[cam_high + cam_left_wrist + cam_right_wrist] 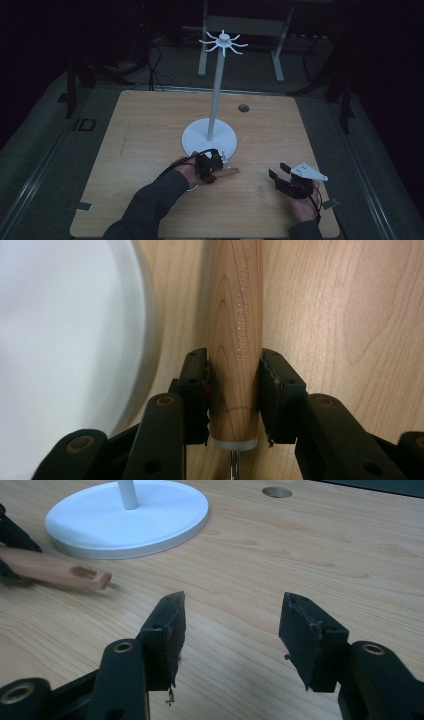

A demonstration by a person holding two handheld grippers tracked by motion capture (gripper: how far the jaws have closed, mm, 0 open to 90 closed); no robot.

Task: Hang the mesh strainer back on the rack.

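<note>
The wooden handle (pixel 235 340) is lying beside the white stand base (pixel 60 340); we are clamping it in our left claw (pixel 232 395), while our right claw (pixel 232 630) is hovering wide over the tabletop (pixel 300 555).

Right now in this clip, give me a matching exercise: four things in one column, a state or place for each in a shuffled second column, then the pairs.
Things:
1. left gripper
2. right gripper
3. white stand
4. wooden handle

States or places:
A. upright, on a round base mid-table
B. jaws apart, nothing between them
C. lying on the table beside the base, clamped near its end
D. closed on the wood

Pairs: 1-D, 2-B, 3-A, 4-C
</note>
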